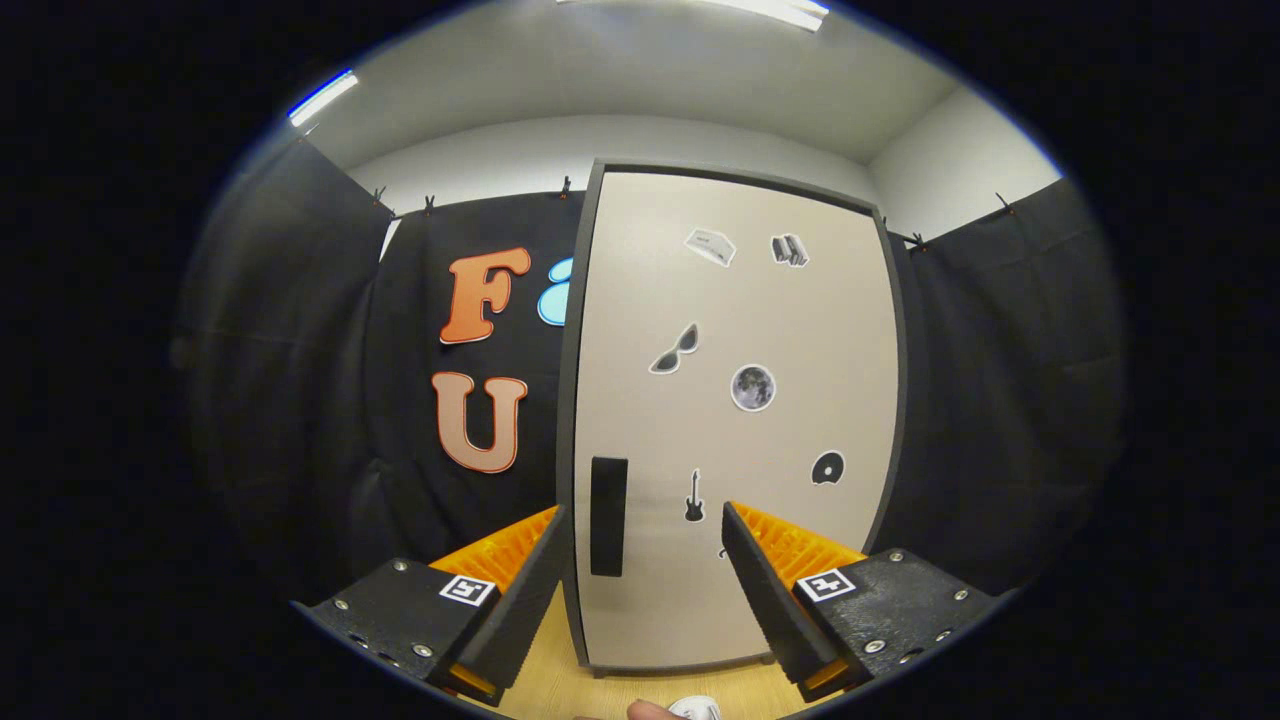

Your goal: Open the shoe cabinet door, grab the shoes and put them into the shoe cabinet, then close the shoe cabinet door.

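My tongs point(643, 520) are released, the two fingers spread wide with nothing between them. The left finger point(530, 570) is near the left edge of the shoe cabinet door point(740, 420), which is closed. The dark handle point(608, 516) stands upright between my fingers, just ahead of them. Small stickers point(752, 387) are on the door. Low on the wooden worktop point(560, 690), something white, maybe a shoe point(697, 709), peeks in.

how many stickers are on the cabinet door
6 on the cabinet door: two near the top, sunglasses and moon mid-door, guitar and disc lower. A seventh may hide behind the open gripper.
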